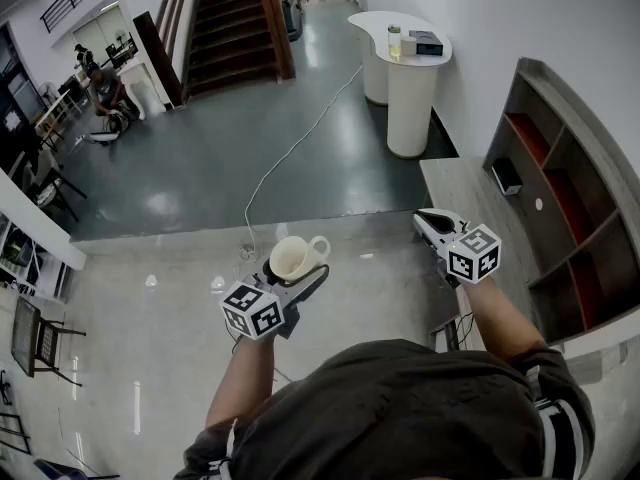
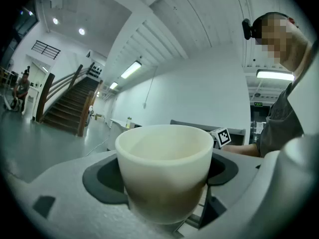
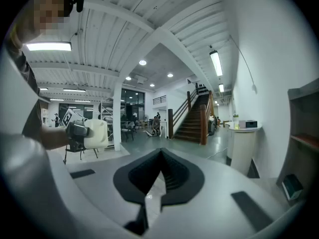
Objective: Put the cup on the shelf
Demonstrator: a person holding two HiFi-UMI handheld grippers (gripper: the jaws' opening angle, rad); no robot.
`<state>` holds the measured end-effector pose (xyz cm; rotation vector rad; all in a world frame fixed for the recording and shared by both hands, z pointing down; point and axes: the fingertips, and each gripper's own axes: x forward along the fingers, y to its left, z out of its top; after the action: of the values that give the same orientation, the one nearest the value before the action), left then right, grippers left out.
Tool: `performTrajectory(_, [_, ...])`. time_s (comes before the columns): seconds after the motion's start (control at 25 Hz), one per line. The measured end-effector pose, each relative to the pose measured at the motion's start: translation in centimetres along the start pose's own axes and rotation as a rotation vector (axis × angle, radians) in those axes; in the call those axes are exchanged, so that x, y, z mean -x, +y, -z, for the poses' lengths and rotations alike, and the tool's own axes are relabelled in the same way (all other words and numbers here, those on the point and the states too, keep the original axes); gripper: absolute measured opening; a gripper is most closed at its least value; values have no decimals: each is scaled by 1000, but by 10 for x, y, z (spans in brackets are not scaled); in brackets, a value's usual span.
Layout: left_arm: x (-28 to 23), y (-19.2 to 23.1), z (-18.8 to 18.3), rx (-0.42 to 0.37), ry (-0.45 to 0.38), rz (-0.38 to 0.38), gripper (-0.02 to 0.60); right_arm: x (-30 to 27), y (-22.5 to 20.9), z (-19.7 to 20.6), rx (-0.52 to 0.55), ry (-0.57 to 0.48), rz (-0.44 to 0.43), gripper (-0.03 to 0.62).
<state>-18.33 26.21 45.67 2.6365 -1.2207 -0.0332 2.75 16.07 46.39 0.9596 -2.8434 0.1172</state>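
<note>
Over glossy grey floor (image 1: pixel 190 168), left gripper's (image 1: pixel 298 274) jaws pinch the cup (image 1: pixel 291 256); right gripper's (image 1: pixel 428 220) jaws pressed together near the shelf (image 1: pixel 565 203)

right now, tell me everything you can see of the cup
The cup is a plain cream mug, matte, ceramic by the look, with a thick rim, walls tapering slightly toward the base and one loop handle on its far side. It stands upright, mouth up, and looks empty. It is in the air above the floor, gripped low on its body between the jaws of the left gripper, whose dark pads press on both sides. Nothing else touches it.
</note>
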Motion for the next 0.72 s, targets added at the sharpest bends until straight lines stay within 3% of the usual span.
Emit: performTrajectory(0.72, [-38, -16, -2, -13, 3, 4, 433, 17, -26, -10, -1, -25, -27, -9])
